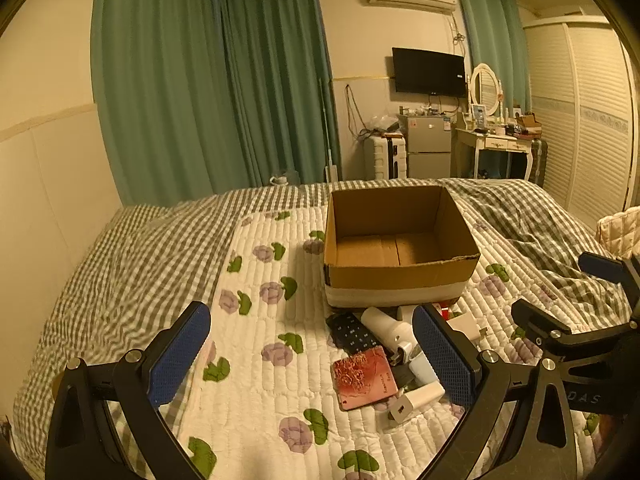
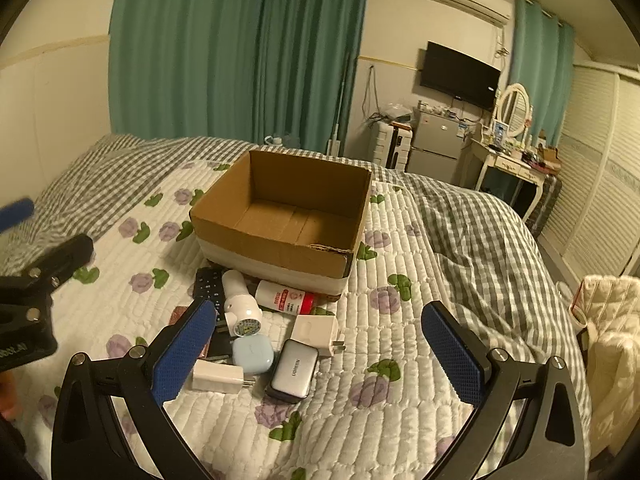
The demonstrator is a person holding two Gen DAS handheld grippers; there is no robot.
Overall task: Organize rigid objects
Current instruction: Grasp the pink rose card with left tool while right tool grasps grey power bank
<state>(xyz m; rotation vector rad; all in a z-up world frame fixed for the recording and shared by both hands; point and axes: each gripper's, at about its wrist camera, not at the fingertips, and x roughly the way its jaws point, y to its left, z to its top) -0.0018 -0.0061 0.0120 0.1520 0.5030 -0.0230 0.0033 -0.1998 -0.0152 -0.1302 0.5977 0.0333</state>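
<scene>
An empty cardboard box (image 1: 400, 276) (image 2: 280, 256) stands on the floral quilt. In front of it lies a pile of small objects: a black remote (image 1: 352, 334) (image 2: 208, 284), a white cylinder device (image 1: 386, 326) (image 2: 240, 304), a white bottle with a red label (image 2: 286, 298), a white plug charger (image 2: 316, 330), a grey power bank (image 2: 292, 370), a pale blue case (image 2: 252, 354), a white adapter (image 2: 218, 376) (image 1: 416, 398) and a pink card (image 1: 366, 376). My left gripper (image 1: 312, 356) hovers open above the pile. My right gripper (image 2: 320, 354) is open above it too.
The bed carries a white floral quilt (image 1: 256, 360) over a grey checked cover (image 2: 472, 232). A cream padded bag (image 2: 612, 320) sits at the bed's right edge. Green curtains, a small fridge (image 1: 428, 146), a dressing table (image 1: 496, 140) and a wardrobe stand beyond the bed.
</scene>
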